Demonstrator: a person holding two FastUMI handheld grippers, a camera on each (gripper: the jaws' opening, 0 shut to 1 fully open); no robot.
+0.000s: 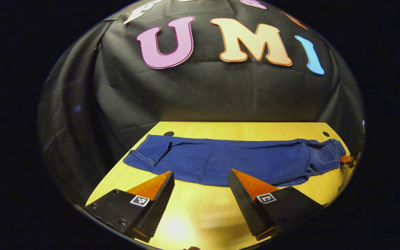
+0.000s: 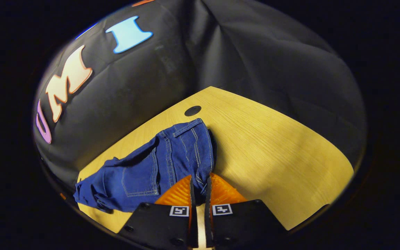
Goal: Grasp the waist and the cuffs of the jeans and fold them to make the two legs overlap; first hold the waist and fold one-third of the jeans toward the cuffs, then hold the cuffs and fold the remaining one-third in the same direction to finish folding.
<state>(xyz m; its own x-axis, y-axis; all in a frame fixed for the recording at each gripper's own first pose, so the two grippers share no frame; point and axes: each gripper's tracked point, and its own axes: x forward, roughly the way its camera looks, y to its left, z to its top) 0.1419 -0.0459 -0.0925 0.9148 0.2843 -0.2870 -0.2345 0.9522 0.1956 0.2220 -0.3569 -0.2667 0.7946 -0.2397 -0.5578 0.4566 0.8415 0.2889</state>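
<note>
Blue jeans (image 1: 227, 160) lie stretched across the wooden table (image 1: 200, 215), legs overlapped, cuffs at the left and waist at the right in the left gripper view. My left gripper (image 1: 200, 177) is open, its fingers hovering just in front of the near edge of the legs with nothing between them. In the right gripper view the waist end of the jeans (image 2: 158, 166) is bunched and slightly lifted. My right gripper (image 2: 200, 185) is shut on the waistband edge there. That gripper also appears at the far right by the waist (image 1: 346, 159).
Two dark round holes sit in the tabletop near its back corners (image 1: 168, 133) (image 2: 192, 110). Black cloth walls close in behind and beside the table. Bare wood (image 2: 276, 152) spreads to the right of the waist.
</note>
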